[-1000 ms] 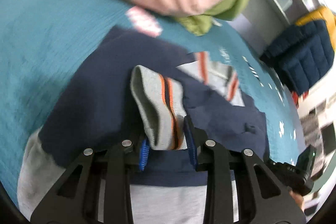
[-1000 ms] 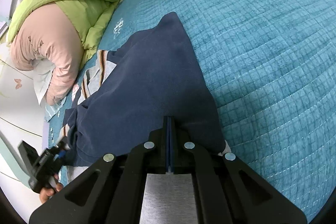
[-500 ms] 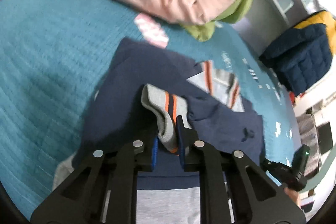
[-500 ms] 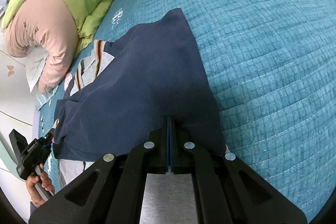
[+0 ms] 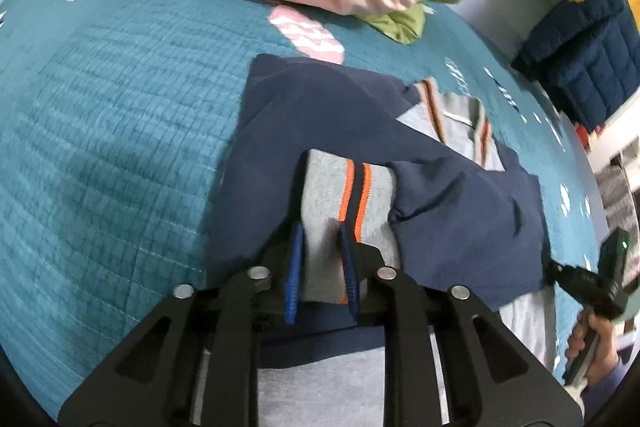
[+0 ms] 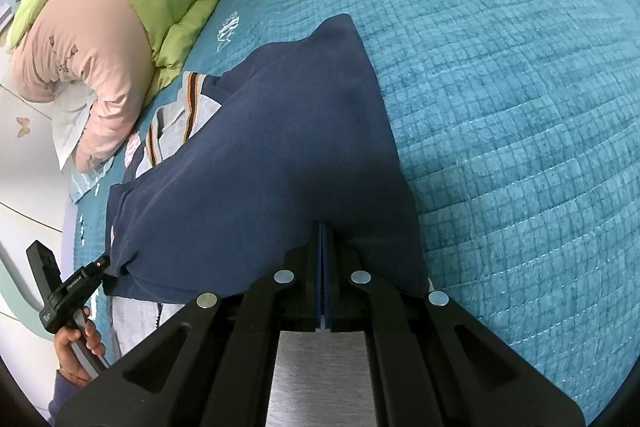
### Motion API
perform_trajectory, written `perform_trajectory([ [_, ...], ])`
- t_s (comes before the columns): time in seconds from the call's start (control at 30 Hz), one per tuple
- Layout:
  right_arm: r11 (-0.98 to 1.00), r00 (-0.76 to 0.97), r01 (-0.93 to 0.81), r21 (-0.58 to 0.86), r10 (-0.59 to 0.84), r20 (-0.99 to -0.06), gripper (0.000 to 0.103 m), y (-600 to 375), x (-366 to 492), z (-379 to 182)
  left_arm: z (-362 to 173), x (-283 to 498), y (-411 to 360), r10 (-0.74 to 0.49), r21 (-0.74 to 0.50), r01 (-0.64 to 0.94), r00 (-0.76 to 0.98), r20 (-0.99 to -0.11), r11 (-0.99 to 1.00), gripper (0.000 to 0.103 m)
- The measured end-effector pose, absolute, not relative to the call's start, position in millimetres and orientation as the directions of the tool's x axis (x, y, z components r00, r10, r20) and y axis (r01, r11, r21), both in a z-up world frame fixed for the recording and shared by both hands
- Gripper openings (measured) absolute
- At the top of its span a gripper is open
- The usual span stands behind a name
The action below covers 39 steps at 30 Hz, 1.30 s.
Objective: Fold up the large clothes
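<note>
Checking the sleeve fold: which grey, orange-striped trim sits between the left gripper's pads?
The sleeve cuff nearest the camera, between the left gripper's just-opening jaws. The other, the neckline trim, lies farther off, untouched, on the navy sweatshirt.

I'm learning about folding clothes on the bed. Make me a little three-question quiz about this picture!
1. True or false: the left gripper has the grey cuff with orange stripes between its fingers.
2. Pick one. What lies under the navy sweater? A) a wooden floor B) a teal quilt C) a glass table
3. Fill the gap: the right gripper has its jaws fully ____ at the sweater's edge.

Key
1. True. Its jaws have just been opening a little, and the cuff sits between them.
2. B.
3. shut. They look pinched on the navy cloth.
</note>
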State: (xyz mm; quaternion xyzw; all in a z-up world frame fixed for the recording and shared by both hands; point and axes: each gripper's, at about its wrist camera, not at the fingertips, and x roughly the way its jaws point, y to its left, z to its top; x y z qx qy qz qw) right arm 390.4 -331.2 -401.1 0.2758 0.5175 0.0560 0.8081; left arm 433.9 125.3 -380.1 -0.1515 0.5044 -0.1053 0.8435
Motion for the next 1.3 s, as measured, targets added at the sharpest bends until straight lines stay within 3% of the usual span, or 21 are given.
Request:
perform_trajectory([
  [0.1, 0.831, 0.435, 0.205, 0.516, 0.396, -0.809, 0.000, -334, 394, -400, -373, 441, 130, -0.390, -0.404, 0.062, 0.427, -0.816, 0.913, 0.029],
  [0.13, 0.815, 0.427, 0.215, 0.538, 0.417, -0.802, 0.001, -337, 395, -399, -369, 445, 135, -0.409, -0.426, 0.057, 0.421, -0.810, 0.903, 0.037],
  [0.2, 0.795, 0.407, 0.241, 0.557, 0.438, -0.801, 0.003, -340, 398, -398, -362, 450, 142, -0.429, -0.453, 0.049, 0.427, -0.796, 0.890, 0.040],
  [0.3, 0.790, 0.394, 0.254, 0.558, 0.442, -0.806, 0.012, -342, 403, -387, -353, 463, 148, -0.418, -0.451, 0.031, 0.435, -0.798, 0.892, 0.062],
  [0.37, 0.806, 0.421, 0.233, 0.545, 0.421, -0.803, 0.041, -341, 407, -372, -349, 473, 149, -0.388, -0.423, 0.019, 0.438, -0.811, 0.906, 0.071],
  [0.43, 0.816, 0.459, 0.206, 0.540, 0.406, -0.790, 0.056, -342, 415, -358, -350, 486, 149, -0.377, -0.416, 0.006, 0.433, -0.819, 0.910, 0.071],
  [0.53, 0.871, 0.473, 0.191, 0.453, 0.323, -0.820, 0.057, -345, 441, -346, -358, 508, 153, -0.337, -0.394, -0.063, 0.408, -0.849, 0.917, 0.080],
  [0.83, 0.893, 0.385, 0.266, 0.364, 0.248, -0.889, 0.058, -364, 502, -385, -389, 541, 158, -0.302, -0.360, -0.157, 0.304, -0.903, 0.920, 0.081],
  [1.3, 0.908, 0.391, 0.189, 0.373, 0.279, -0.877, 0.058, -350, 527, -396, -392, 564, 131, -0.235, -0.255, -0.038, 0.272, -0.933, 0.966, 0.082],
])
